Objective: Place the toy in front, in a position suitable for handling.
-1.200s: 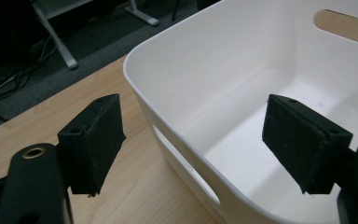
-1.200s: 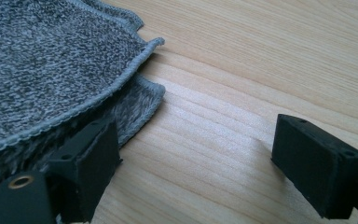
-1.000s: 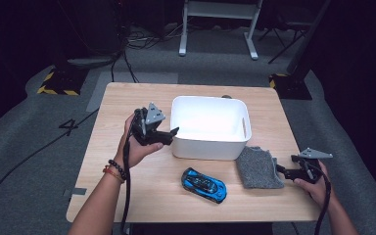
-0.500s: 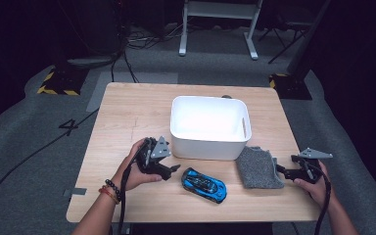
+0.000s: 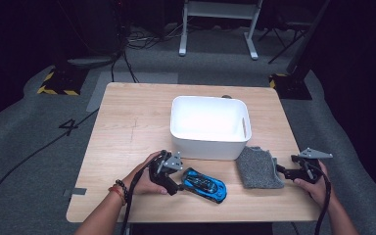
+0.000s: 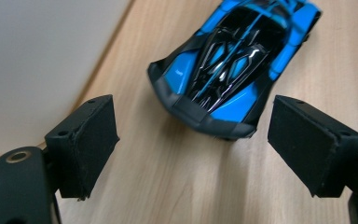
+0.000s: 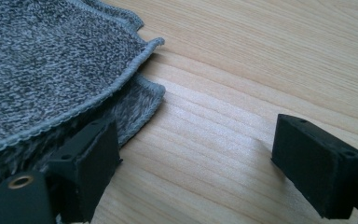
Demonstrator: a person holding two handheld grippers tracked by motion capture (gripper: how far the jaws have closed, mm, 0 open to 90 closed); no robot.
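Observation:
A blue and black toy car (image 5: 204, 184) (image 6: 233, 70) lies on the wooden table in front of the white bin (image 5: 209, 128). My left gripper (image 5: 177, 186) (image 6: 193, 154) is low at the car's left end, open, its jaws wide on either side of the car's nose without touching it. A folded grey cloth (image 5: 257, 167) (image 7: 51, 70) lies right of the car. At the cloth's right edge my right gripper (image 5: 280, 171) (image 7: 196, 172) rests open, its left pad against the cloth's hem, bare wood between the jaws.
The white bin's wall (image 6: 32, 56) rises close on the left in the left gripper view. The table's front edge (image 5: 191, 218) runs just behind both hands. Dark floor with cables and a metal stand (image 5: 215, 24) lies beyond the table.
My left hand has come down from beside the bin's left wall to the table, ending at the car's left end. The right hand has stayed still.

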